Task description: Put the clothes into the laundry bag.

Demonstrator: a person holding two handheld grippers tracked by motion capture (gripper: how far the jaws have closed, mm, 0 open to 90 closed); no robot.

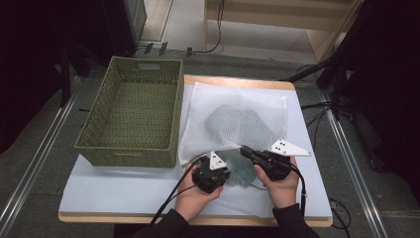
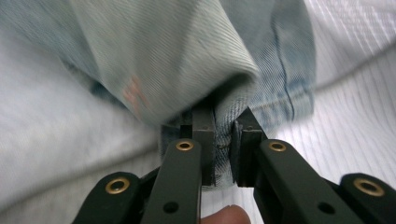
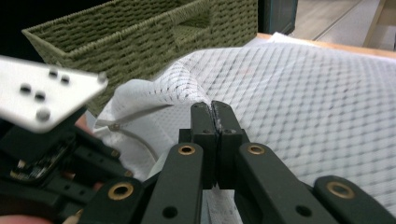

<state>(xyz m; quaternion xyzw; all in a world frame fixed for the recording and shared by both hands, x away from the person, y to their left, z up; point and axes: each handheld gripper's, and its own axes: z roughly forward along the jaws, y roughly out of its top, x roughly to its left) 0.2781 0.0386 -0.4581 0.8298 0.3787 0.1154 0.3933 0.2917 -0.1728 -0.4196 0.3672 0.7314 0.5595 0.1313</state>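
Partly bagged: jeans [image 1: 233, 124] inside mesh bag [image 1: 262, 106]; basket [image 1: 99, 144] bare.

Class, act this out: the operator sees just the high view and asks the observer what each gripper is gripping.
Operator: What is the left gripper on?
Observer: The left gripper pinches a fold of light blue denim between its jaws.
Operator: And the right?
Observer: The right gripper has its jaws pressed together on the edge of the white mesh bag.
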